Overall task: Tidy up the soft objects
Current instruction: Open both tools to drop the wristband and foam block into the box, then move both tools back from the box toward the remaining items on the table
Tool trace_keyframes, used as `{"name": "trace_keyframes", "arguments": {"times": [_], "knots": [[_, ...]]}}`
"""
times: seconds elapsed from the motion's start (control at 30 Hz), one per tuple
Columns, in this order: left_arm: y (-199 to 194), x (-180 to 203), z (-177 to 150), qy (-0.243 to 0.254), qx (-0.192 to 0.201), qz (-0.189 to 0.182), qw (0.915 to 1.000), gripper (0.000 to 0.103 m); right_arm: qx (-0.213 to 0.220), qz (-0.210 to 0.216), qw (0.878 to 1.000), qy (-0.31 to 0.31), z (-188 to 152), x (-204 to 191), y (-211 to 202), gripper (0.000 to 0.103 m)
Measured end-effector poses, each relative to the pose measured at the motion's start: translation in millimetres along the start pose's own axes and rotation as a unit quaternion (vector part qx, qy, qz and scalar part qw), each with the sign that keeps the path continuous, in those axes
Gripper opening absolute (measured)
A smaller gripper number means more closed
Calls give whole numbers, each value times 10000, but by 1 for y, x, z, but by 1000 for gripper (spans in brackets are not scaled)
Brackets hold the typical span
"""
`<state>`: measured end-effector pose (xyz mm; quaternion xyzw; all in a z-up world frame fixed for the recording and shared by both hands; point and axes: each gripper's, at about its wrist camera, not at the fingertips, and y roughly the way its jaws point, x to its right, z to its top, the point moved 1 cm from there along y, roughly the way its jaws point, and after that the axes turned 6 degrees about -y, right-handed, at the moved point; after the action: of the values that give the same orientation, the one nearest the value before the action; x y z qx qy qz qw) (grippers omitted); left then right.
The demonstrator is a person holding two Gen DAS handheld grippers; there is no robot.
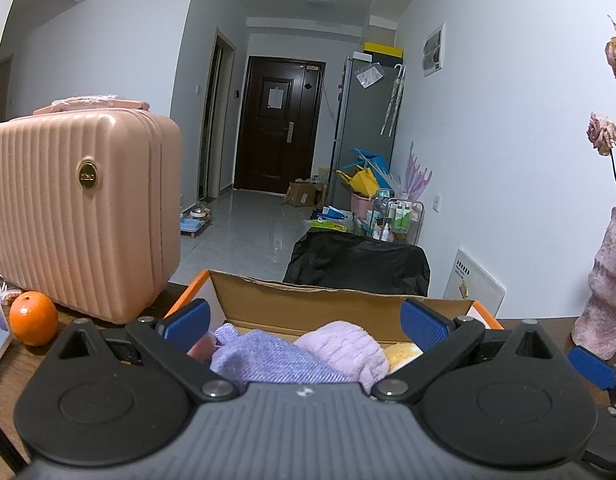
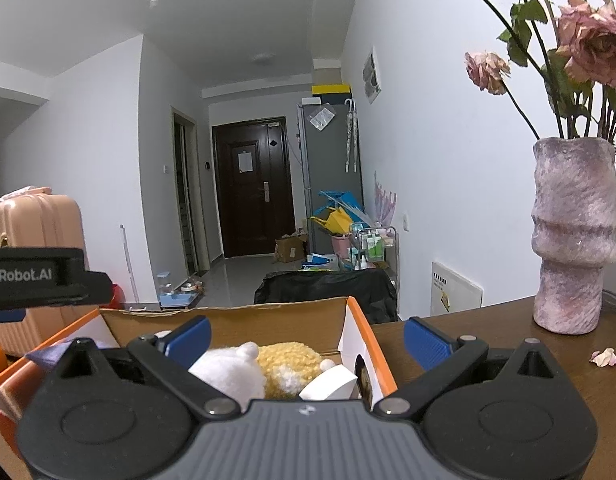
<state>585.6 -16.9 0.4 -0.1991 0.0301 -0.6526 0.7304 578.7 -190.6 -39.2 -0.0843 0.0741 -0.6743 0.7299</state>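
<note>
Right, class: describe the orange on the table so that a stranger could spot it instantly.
Find the big pink ribbed suitcase standing on the dark wooden table. At its lower front corner, on the tabletop, sits the orange. It is the only small, round, bright orange thing there.

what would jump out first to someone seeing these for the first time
Probably the open box in the middle of the table, filled with soft things: purple cloths toward the left, a yellow-and-white plush toward the right. Both grippers, left and right, hang open over it. Next, the pink suitcase standing left of the box, and the vase of wilted roses on the right.
</note>
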Motion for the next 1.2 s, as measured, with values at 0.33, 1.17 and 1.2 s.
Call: {"name": "trace_keyframes", "arguments": {"times": [0.33, 1.17, 1.2], "knots": [[-32, -16, -11, 37, 10, -36, 10000, 103, 58, 41, 9999, -97, -7, -5, -34, 103], [-142, -83, -52, 262, -242, 252, 9990, 103, -133, 427, 9986, -271, -34, -47, -148, 103], [-147, -86, -54, 270, -259, 272, 9989, 103, -154, 448, 9985, -277, -35, -50, -153, 103]]}}
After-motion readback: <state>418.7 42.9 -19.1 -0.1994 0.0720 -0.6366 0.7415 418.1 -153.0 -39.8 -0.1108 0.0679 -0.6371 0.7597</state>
